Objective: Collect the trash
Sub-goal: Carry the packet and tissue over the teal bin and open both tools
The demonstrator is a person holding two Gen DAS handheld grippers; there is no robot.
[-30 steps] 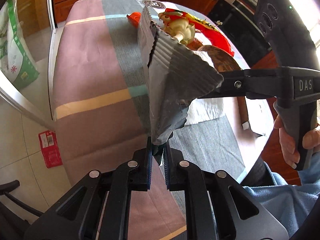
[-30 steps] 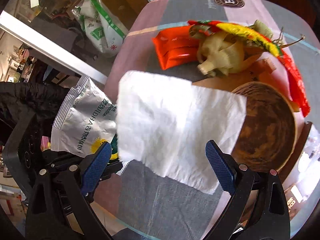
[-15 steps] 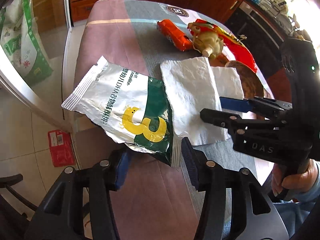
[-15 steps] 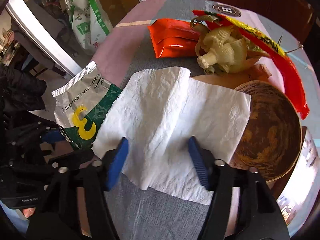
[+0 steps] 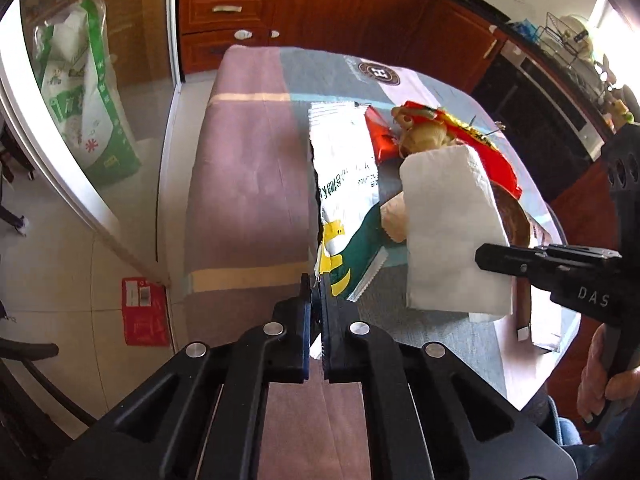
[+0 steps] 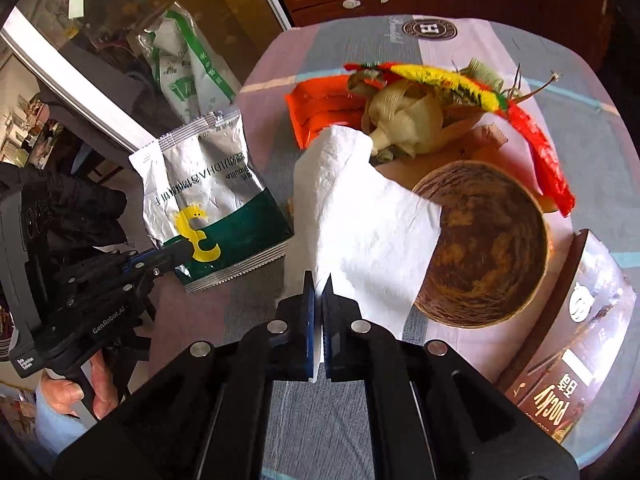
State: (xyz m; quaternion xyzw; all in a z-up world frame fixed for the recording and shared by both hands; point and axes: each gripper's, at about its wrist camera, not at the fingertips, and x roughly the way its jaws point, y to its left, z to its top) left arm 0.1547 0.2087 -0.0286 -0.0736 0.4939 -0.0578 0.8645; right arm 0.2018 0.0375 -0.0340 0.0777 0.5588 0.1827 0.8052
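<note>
Trash on the desk (image 5: 248,184) is now in both grips: half a second earlier both sets of fingers stood apart around pieces lying flat on the cloth; at this moment the left gripper (image 5: 316,292) has its fingers clamped on the lower edge of the silver-and-green foil pouch (image 5: 344,184), and the right gripper (image 6: 318,292) has its fingers clamped on the near edge of the white paper towel (image 6: 360,216). Both pieces hang lifted off the tablecloth, so two items appear secured and ready to be carried to a container; no bin is visible in either view. Remaining trash lies at the far side of the desk: an orange wrapper (image 6: 320,108), a pale corn husk (image 6: 404,120) and a red-and-yellow wrapper (image 6: 532,136), touching one another in a heap. A brown wooden bowl (image 6: 488,248) sits just beside the towel, which drapes partly over its rim, and a Pocky box (image 6: 568,364) lies near the desk edge. The bowl is the nearest obstruction; the hanging towel could drag across it.
</note>
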